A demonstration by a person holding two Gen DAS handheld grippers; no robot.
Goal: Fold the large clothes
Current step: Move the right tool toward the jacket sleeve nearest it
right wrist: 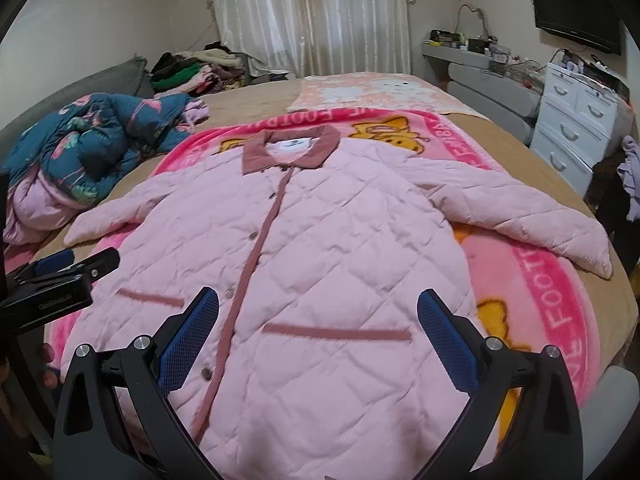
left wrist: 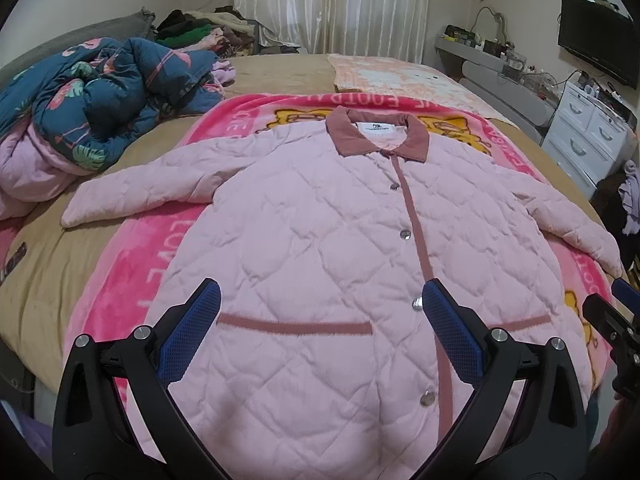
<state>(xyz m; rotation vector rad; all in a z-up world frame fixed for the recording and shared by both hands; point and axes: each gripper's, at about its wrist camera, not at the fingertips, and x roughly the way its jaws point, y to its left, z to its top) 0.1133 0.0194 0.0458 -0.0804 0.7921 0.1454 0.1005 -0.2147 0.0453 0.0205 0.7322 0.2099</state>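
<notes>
Presently, the scene reads line by line as follows.
Jacket: a pink quilted jacket (left wrist: 320, 240) lies flat and face up on a bright pink blanket (left wrist: 152, 248), buttoned down the front, collar (left wrist: 378, 136) at the far end, both sleeves spread out to the sides.
Bed: the blanket rests on a tan bedspread (left wrist: 48, 280); a crumpled blue flamingo-print quilt (left wrist: 100, 92) sits at the far left, well apart from the jacket body.
Left gripper: the left gripper (left wrist: 320, 312) hangs over the lower half of the jacket, jaws spread wide, nothing between its blue pads (left wrist: 192, 332).
Right gripper: the right gripper (right wrist: 318, 320) hovers above the lower right front, near the pocket trim (right wrist: 336, 332), jaws likewise wide apart and empty.
Contact: whether either claw touches the fabric cannot be told.
Room: curtains (right wrist: 312, 12) at the back, white drawers (right wrist: 576, 124) to the right.
</notes>
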